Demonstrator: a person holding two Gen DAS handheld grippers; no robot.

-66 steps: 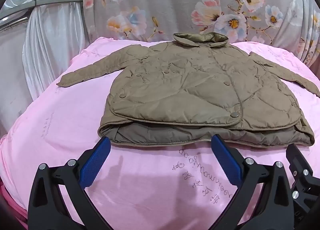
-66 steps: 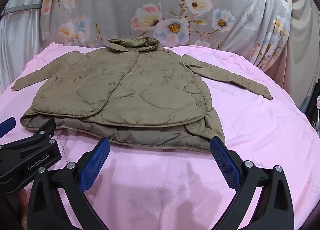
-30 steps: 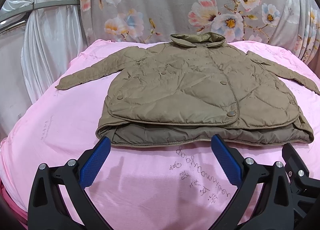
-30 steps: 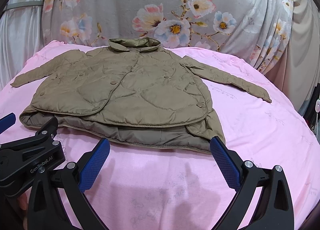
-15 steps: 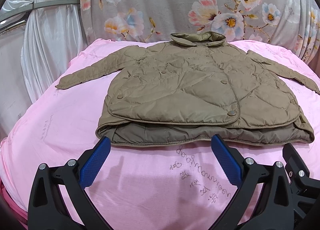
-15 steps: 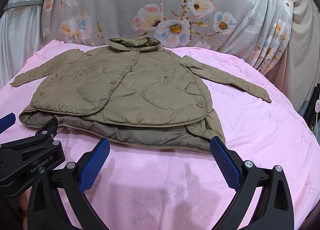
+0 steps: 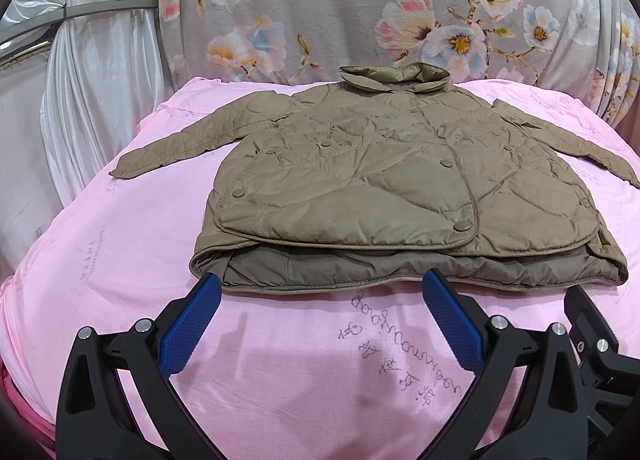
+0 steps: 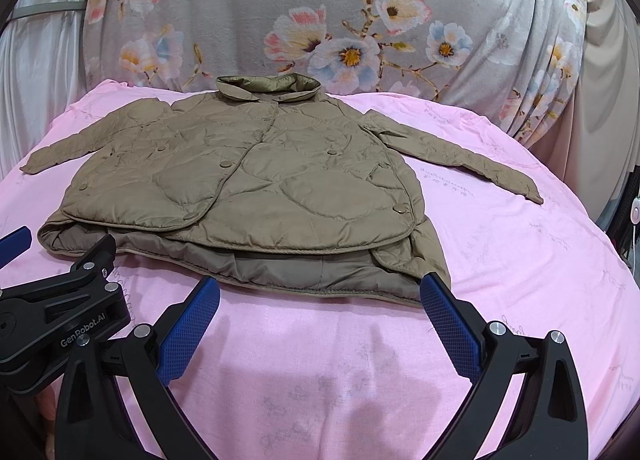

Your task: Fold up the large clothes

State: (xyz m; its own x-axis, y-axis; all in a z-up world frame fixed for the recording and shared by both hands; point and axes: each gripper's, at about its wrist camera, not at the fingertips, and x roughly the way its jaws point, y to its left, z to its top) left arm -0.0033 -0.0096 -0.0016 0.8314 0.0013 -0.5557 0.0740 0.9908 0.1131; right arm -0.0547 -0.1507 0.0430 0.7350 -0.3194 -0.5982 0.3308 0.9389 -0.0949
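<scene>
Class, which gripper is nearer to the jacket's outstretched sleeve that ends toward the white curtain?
Left. The left gripper faces the hem's corner below that sleeve; the right gripper sits nearer the jacket's opposite hem corner.

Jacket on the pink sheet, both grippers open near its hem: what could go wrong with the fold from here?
1. The jacket has layered front panels above a longer back hem; the left gripper or right gripper might pinch only one layer, so the fold could come out skewed.
2. Both sleeves lie spread outward; the right sleeve may trail or bunch if the body is folded first.
3. The pink sheet is loose fabric and could get pinched along with the hem.
</scene>
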